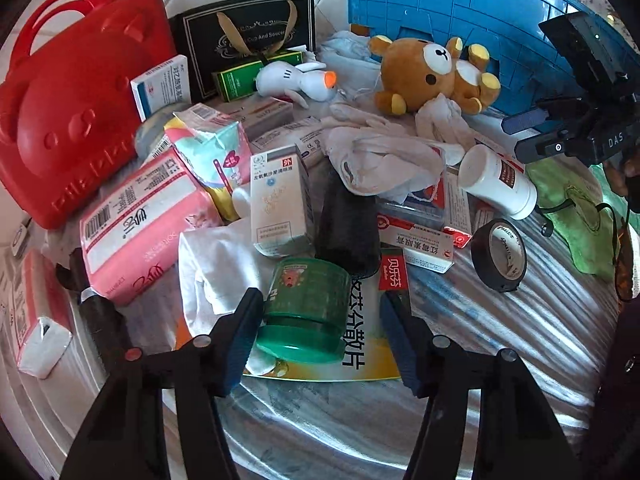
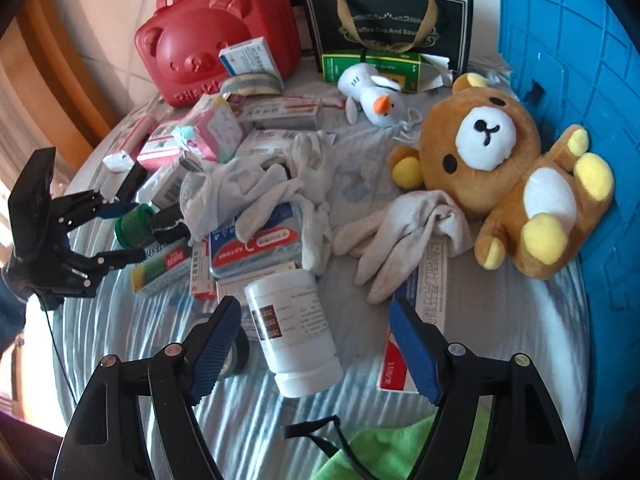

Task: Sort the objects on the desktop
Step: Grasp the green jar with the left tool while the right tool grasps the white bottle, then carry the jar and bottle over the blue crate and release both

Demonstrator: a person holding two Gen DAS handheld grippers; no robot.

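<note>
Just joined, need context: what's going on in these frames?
A person with two handheld grippers is sorting a cluttered table. The left gripper is open around a green jar lying on its side, not yet clamped. The right gripper is open over a white bottle, also lying down. Plush bear, socks and medicine boxes lie untouched.

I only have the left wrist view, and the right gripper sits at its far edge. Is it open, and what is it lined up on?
Observer: The right gripper is open, and the white bottle lies on its side between the fingers.
Operator: What is crowding the bottle?
Observer: A black tape roll sits partly hidden behind the finger on the picture's left.
Operator: And on the other side?
Observer: A red and white box lies by the other finger, its far end under a grey sock.
</note>
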